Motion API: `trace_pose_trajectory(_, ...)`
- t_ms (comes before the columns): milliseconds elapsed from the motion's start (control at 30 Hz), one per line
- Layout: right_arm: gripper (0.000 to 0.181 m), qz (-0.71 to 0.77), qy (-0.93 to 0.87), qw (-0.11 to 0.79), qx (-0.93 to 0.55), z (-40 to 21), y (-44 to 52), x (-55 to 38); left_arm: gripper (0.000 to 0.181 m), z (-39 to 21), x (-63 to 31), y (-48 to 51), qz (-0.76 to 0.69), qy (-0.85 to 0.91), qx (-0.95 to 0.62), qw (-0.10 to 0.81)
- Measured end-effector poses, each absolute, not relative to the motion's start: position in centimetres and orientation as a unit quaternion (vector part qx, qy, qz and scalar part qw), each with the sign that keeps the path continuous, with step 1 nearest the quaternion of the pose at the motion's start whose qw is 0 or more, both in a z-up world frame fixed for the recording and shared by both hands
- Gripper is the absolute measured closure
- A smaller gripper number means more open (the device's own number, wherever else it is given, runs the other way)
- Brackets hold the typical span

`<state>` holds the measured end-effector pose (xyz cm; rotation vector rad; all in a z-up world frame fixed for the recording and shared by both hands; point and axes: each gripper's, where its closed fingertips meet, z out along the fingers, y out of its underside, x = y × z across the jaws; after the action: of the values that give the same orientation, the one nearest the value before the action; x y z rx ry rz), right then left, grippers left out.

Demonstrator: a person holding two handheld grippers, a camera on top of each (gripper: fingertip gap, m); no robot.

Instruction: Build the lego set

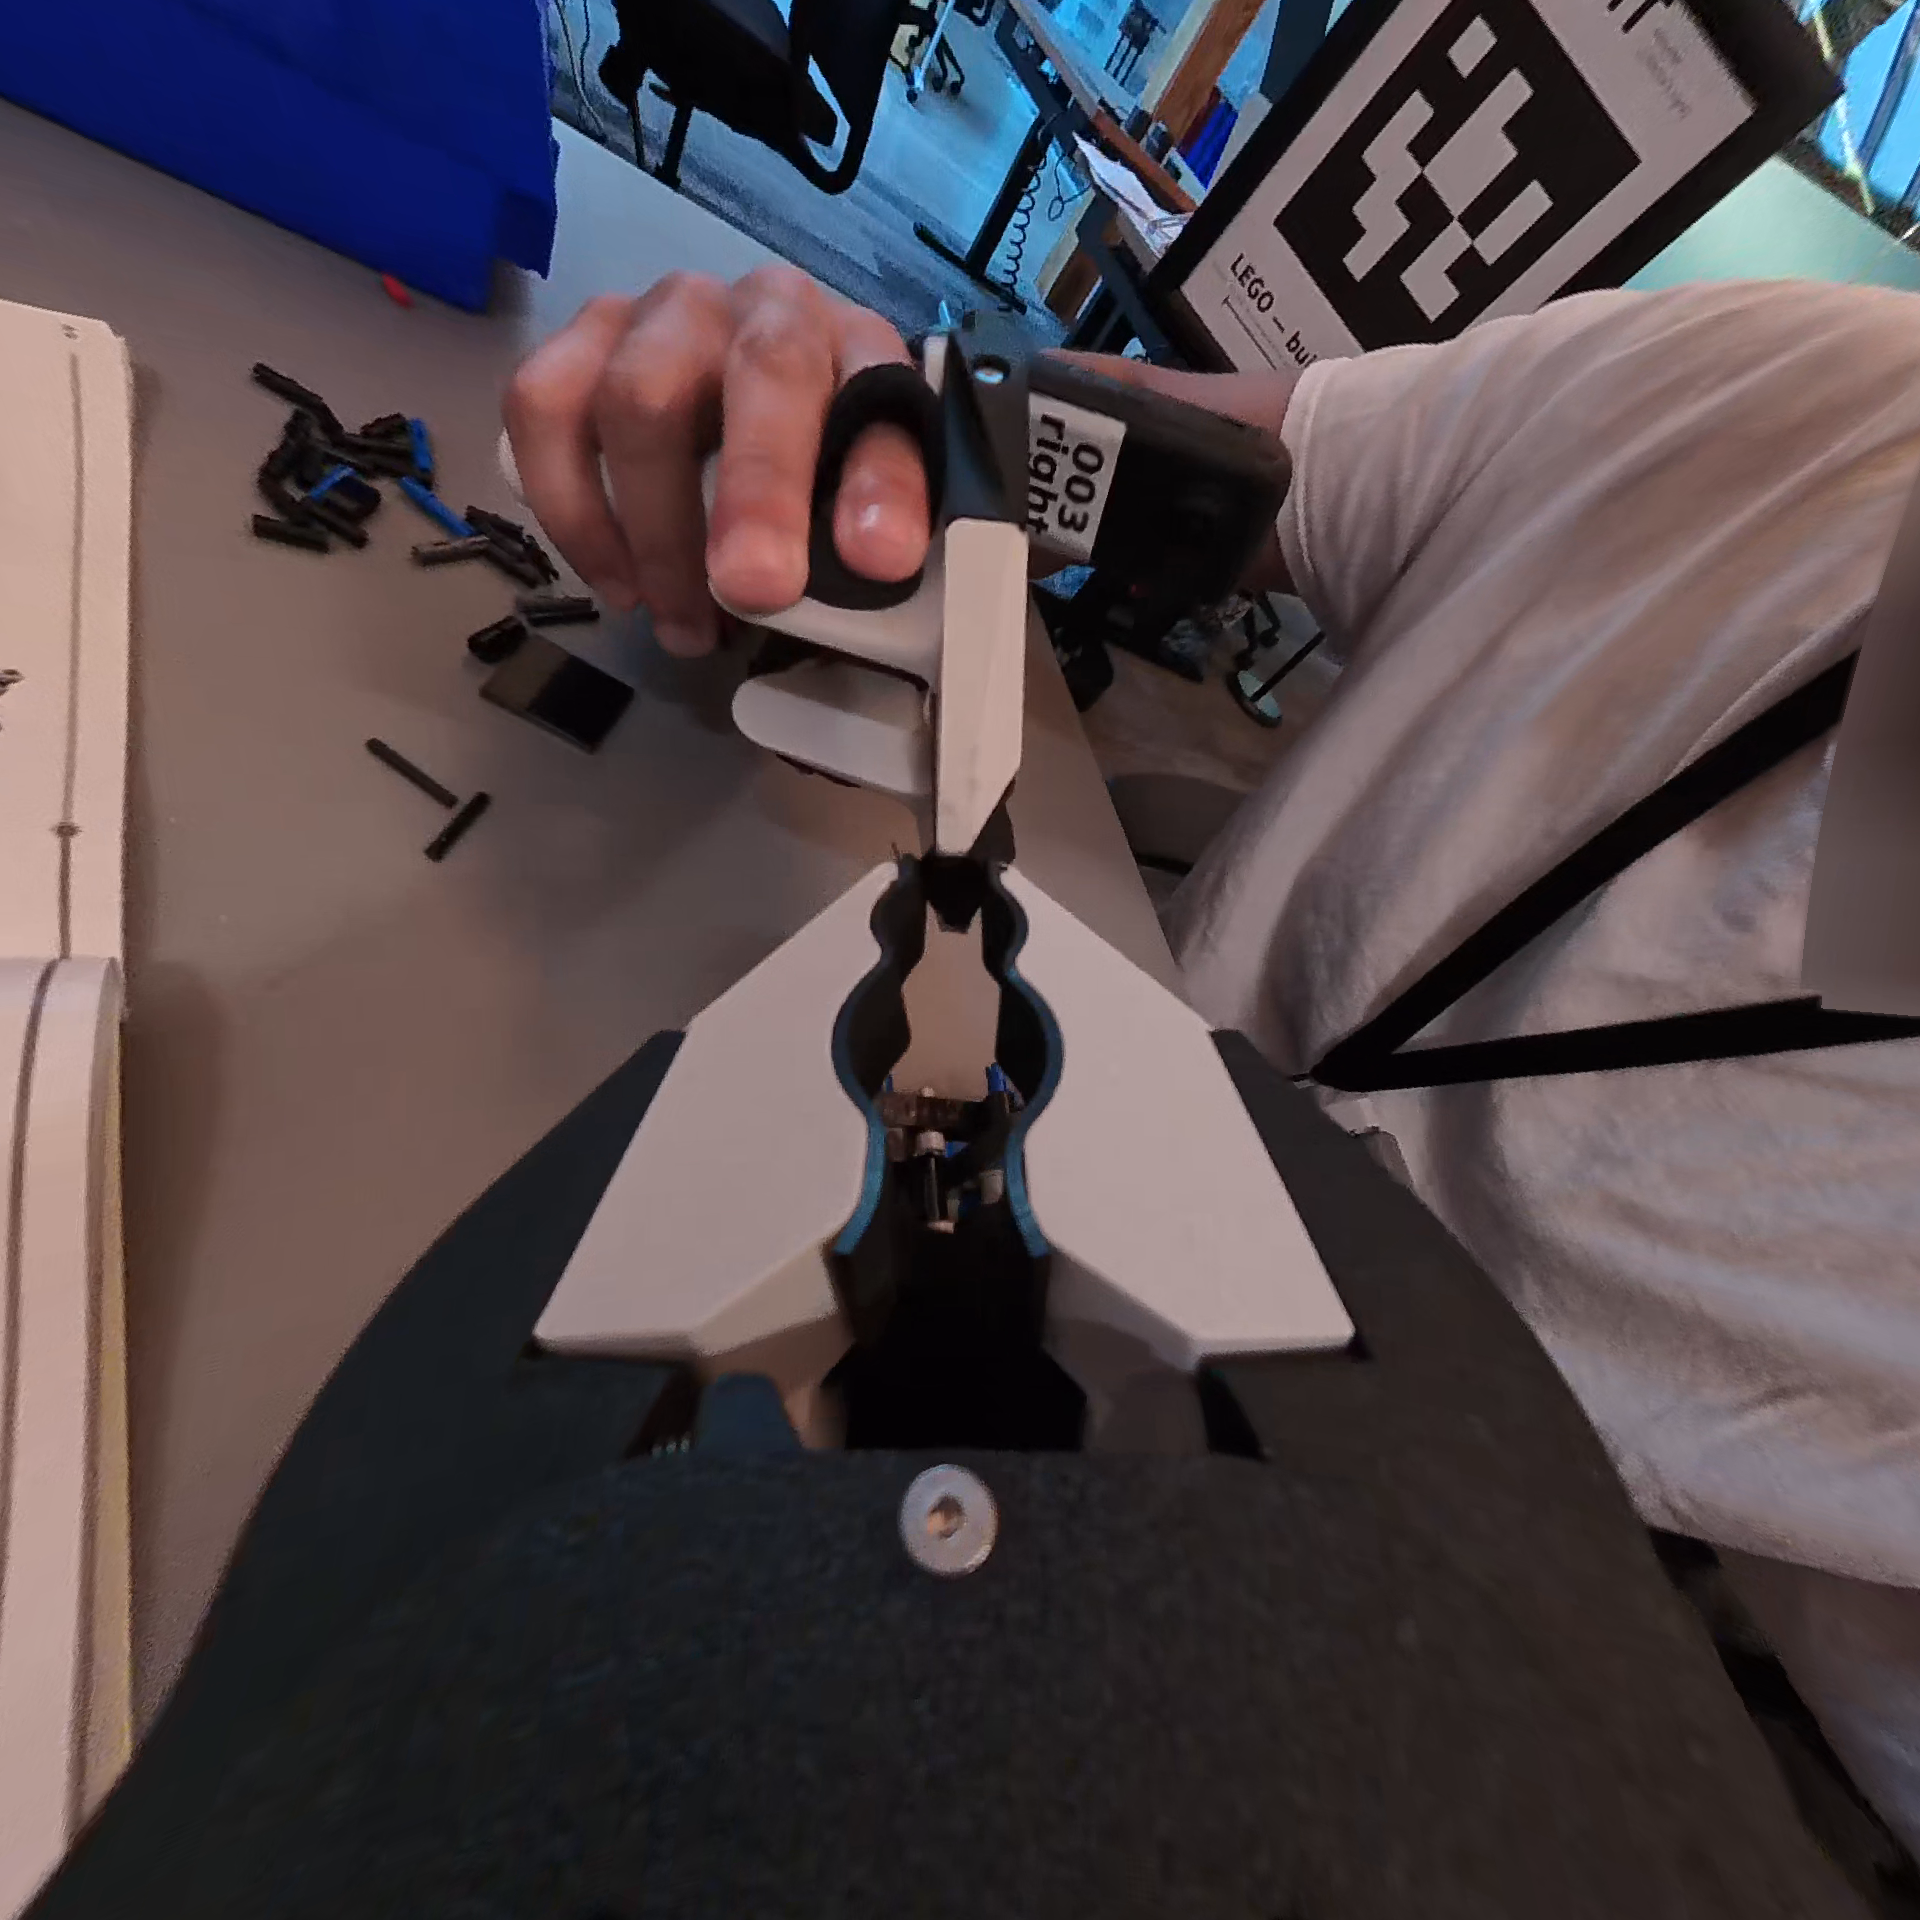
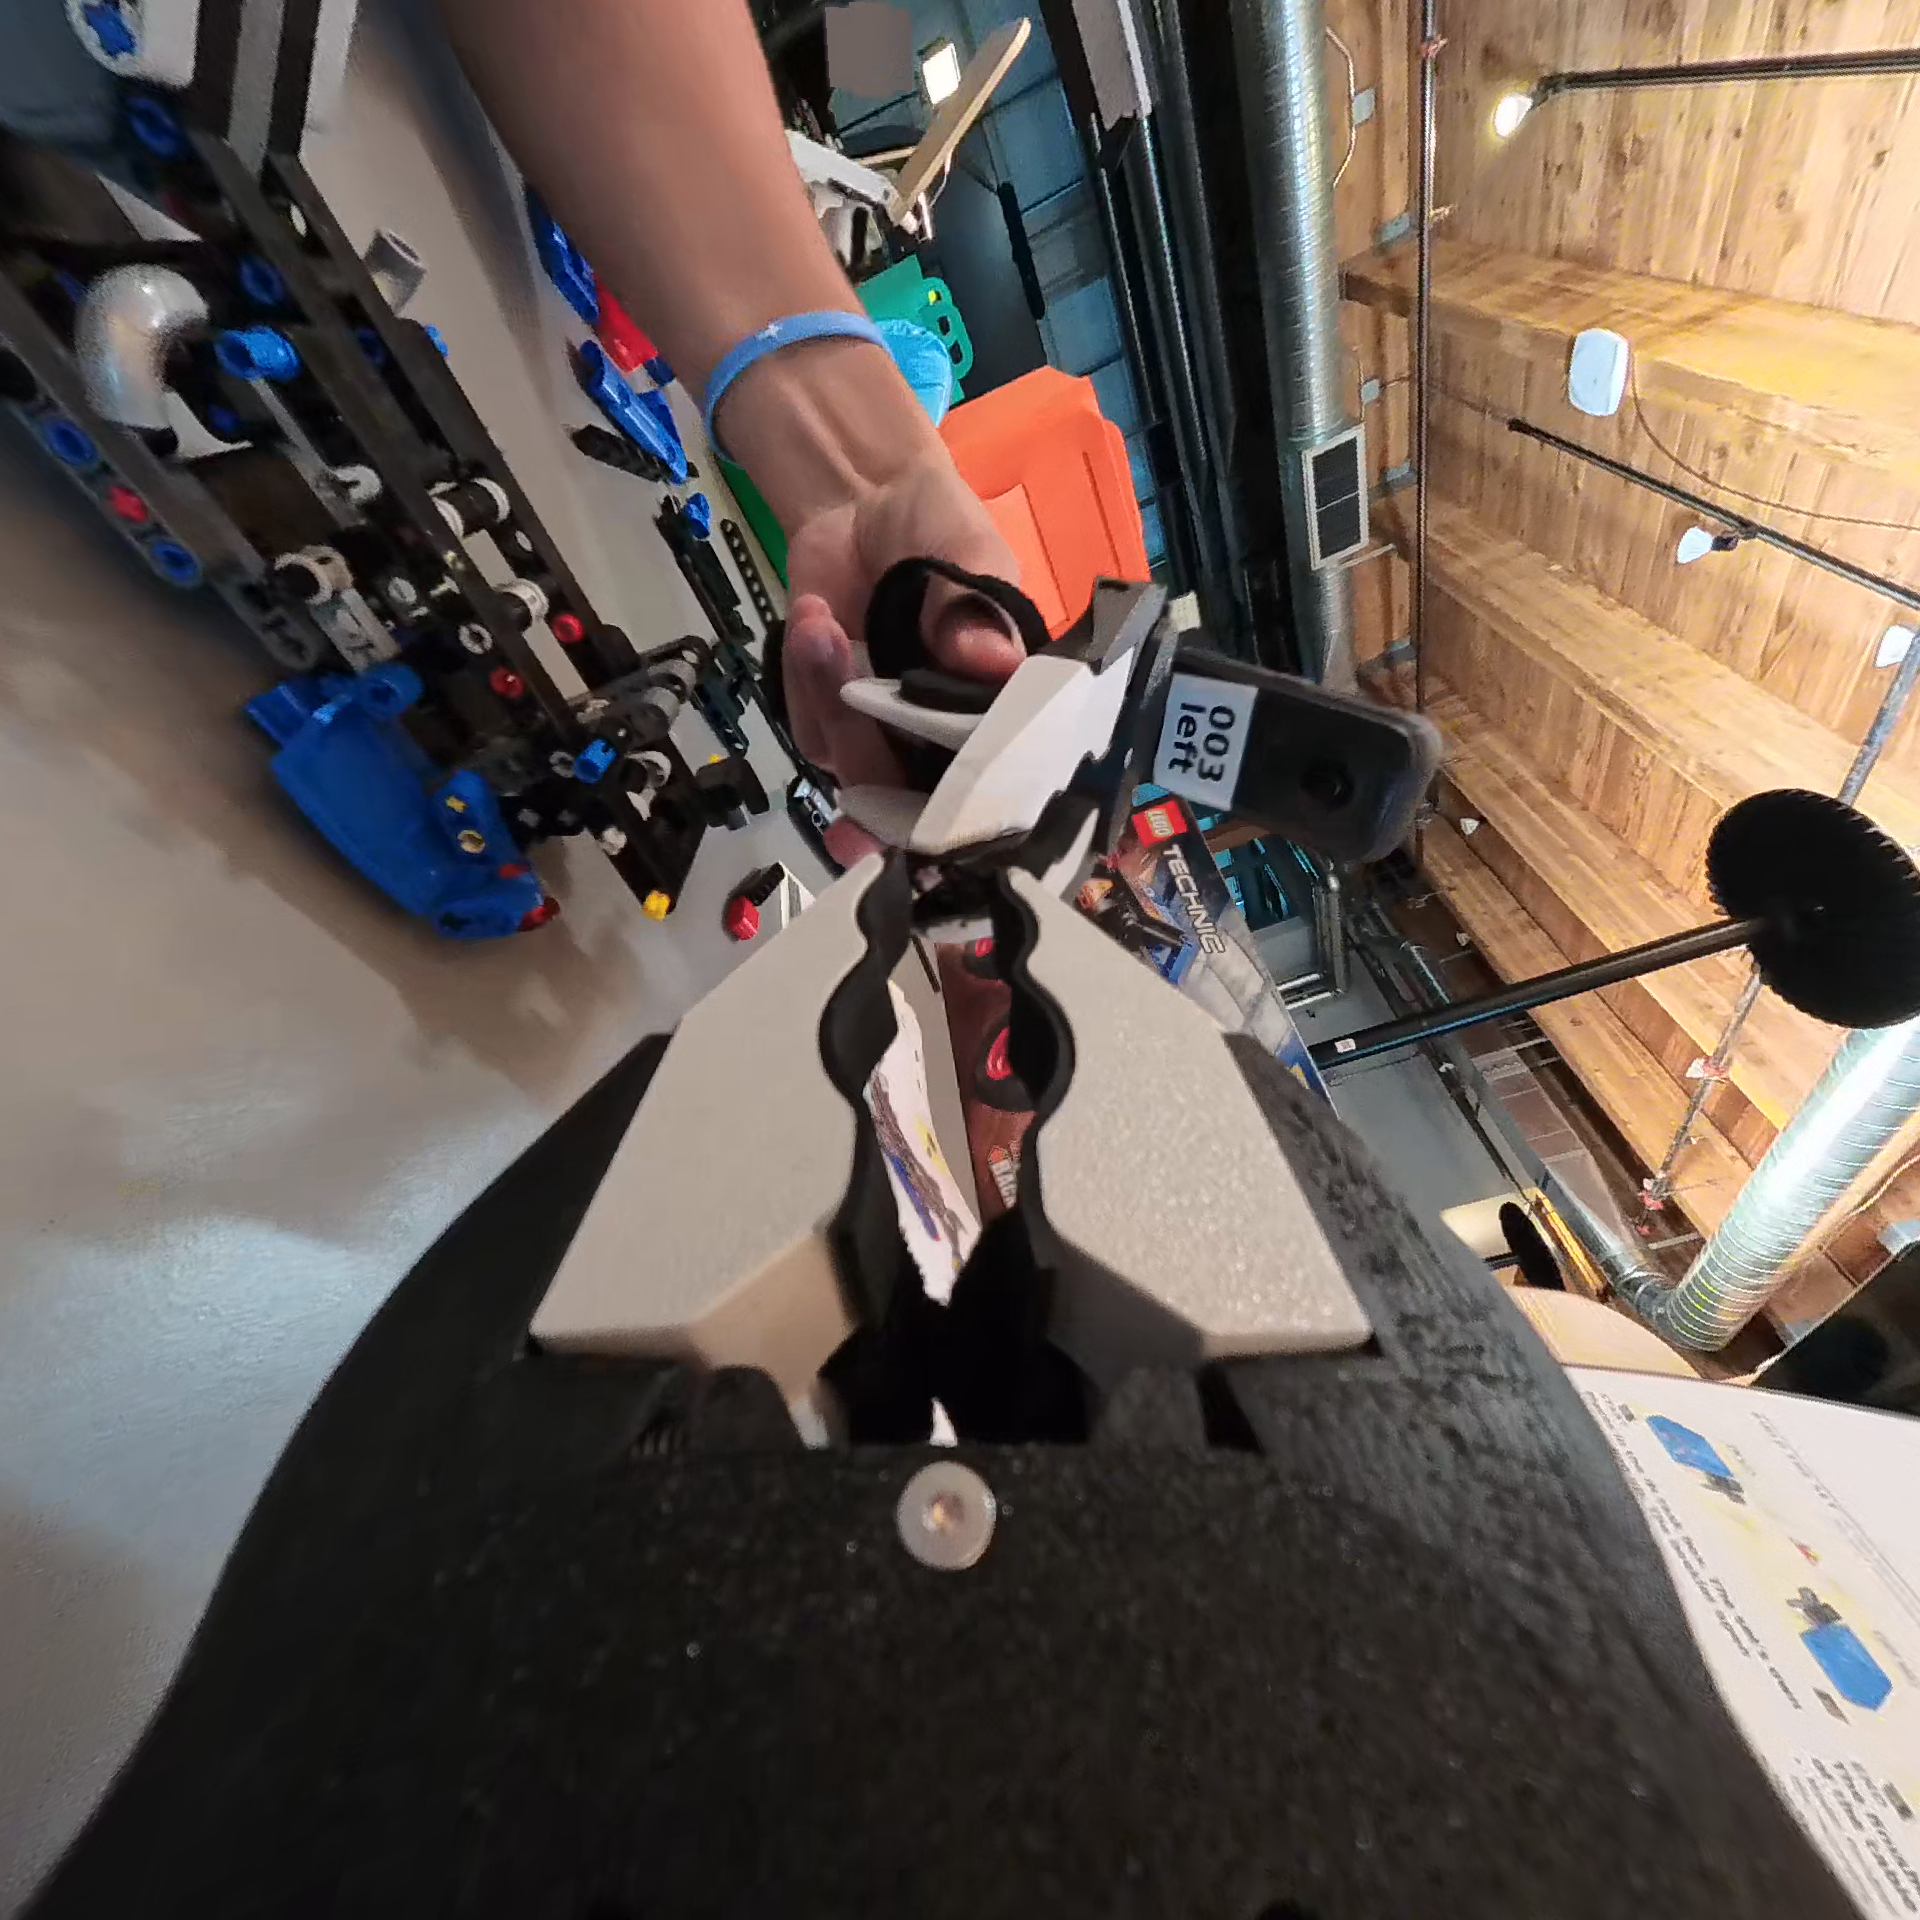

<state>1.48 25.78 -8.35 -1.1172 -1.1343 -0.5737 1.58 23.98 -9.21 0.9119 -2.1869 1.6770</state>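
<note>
My left gripper [image 1: 949, 883] is shut on a small black Lego piece [image 1: 951, 902] at its tips. My right gripper [image 1: 961, 847] comes down from above, held by a hand, and its tips meet the same piece. In the right wrist view my right gripper [image 2: 945, 883] is nearly shut around a small black-and-white piece [image 2: 951, 902], and the left gripper [image 2: 961, 854] grips it from the far side. Both are held above the table. A partly built black and blue Technic frame [image 2: 416, 582] lies on the table to the left.
A pile of black and blue pins [image 1: 395, 488], a black tile [image 1: 556, 691] and a black axle [image 1: 431, 795] lie on the table. There are also an instruction booklet [image 1: 52, 623], a blue bin [image 1: 270, 135], a Lego box [image 2: 1174, 904] and a black gear on a rod [image 2: 1818, 904]. My two grippers' fingertips are within a few centimetres of each other.
</note>
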Motion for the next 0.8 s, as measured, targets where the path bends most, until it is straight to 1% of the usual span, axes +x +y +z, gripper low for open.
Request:
trace_pose_trajectory(100,0.166,-0.247,-0.491,0.672,-0.496,-8.2,25.7,1.8,0.173,-9.1,1.9,23.9,0.583,-0.743,0.311,0.105)
trace_pose_trajectory(200,0.166,-0.213,-0.416,0.703,-0.537,-7.6,25.8,2.8,0.174,-8.3,2.7,24.2,0.597,-0.736,0.314,0.062)
trace_pose_trajectory(300,0.152,-0.09,-0.352,0.686,-0.631,-8.5,25.9,3.2,0.174,-8.0,3.6,25.3,0.6,-0.734,0.319,-0.014)
trace_pose_trajectory(400,0.144,0.078,-0.244,0.66,-0.706,-8.4,26.3,3.6,0.174,-8.3,4.3,26.5,0.559,-0.757,0.311,-0.136)
trace_pose_trajectory(467,0.148,0.186,-0.193,0.652,-0.709,-7.8,26.2,3.5,0.174,-7.8,4.0,26.4,0.547,-0.761,0.292,-0.19)
trace_pose_trajectory(533,0.153,0.246,-0.171,0.646,-0.702,-7.3,26.1,3.3,0.174,-7.7,3.9,26.2,0.531,-0.768,0.281,-0.222)
trace_pose_trajectory(700,0.17,0.222,-0.186,0.664,-0.69,-6.6,25.8,3.2,0.174,-8.0,3.8,25.6,0.515,-0.773,0.28,-0.241)
trace_pose_trajectory(767,0.171,0.214,-0.191,0.661,-0.693,-6.9,25.9,2.9,0.174,-8.2,3.8,25.4,0.517,-0.772,0.285,-0.238)
trace_pose_trajectory(800,0.175,0.208,-0.186,0.665,-0.693,-6.8,26.0,3.1,0.174,-8.1,3.9,25.3,0.519,-0.768,0.287,-0.241)
